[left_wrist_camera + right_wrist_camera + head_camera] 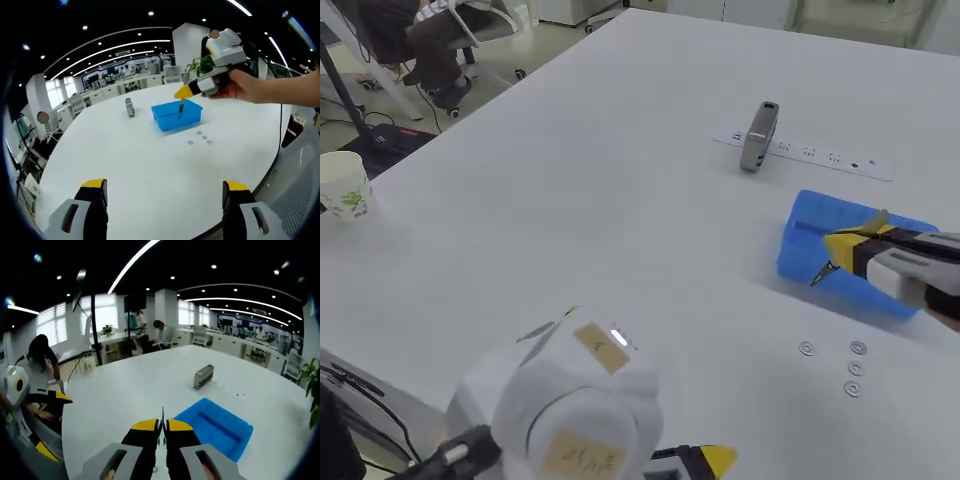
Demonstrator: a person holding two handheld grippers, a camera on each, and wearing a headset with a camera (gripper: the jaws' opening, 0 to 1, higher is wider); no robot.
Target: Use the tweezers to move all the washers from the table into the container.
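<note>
Washers (806, 348) lying beside container (805, 240); right gripper (162, 426) pinching tweezers (823, 272) over it, seemingly dropping one; left gripper (164, 185) spread; next: nipping nearest washer.

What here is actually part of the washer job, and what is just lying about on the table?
Part of the job: the washers on the table; the tweezers, clamped in the right gripper; the blue container.

Just lying about: the paper cup; the white power strip; the grey metal block standing on it.
</note>
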